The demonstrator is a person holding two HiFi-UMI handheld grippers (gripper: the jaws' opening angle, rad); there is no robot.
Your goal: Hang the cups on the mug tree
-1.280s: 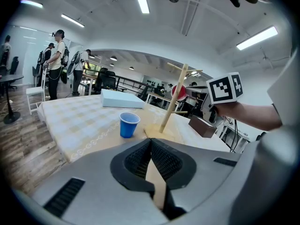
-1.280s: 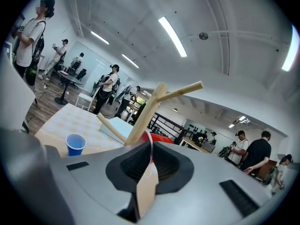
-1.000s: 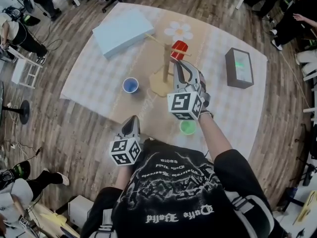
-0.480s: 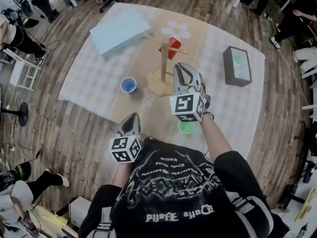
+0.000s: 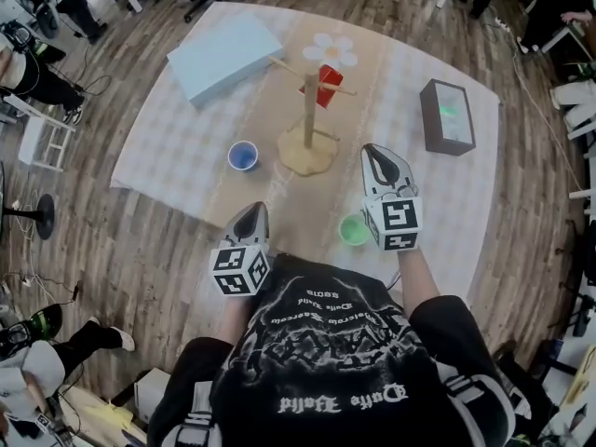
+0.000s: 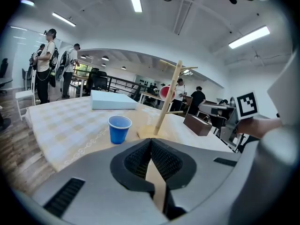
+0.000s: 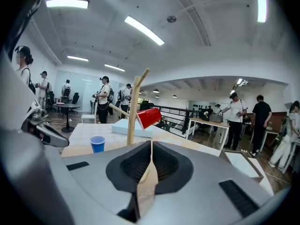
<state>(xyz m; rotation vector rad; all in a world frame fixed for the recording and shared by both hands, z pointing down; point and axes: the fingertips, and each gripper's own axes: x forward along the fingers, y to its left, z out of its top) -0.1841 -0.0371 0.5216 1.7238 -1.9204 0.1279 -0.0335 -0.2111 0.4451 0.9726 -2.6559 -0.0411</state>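
A wooden mug tree (image 5: 310, 110) stands mid-table on a round base. A red cup (image 5: 328, 84) hangs tilted on one of its pegs. The blue cup (image 5: 243, 155) stands upright to the left of the base, and a green cup (image 5: 353, 229) stands near the front edge. My right gripper (image 5: 376, 150) is shut and empty, right of the tree and just beyond the green cup. My left gripper (image 5: 256, 209) is shut and empty at the front edge, near the blue cup (image 6: 119, 129). The right gripper view shows the tree (image 7: 136, 109) and red cup (image 7: 149, 116) ahead.
A flat light-blue box (image 5: 226, 56) lies at the back left of the checked tablecloth (image 5: 168, 147). A dark box (image 5: 445, 116) sits at the right. A white flower shape (image 5: 333, 52) lies behind the tree. People and chairs surround the table.
My right gripper has drawn back from the mug tree, toward me and to the right. The red cup stays hanging on its peg. The left gripper has hardly moved.
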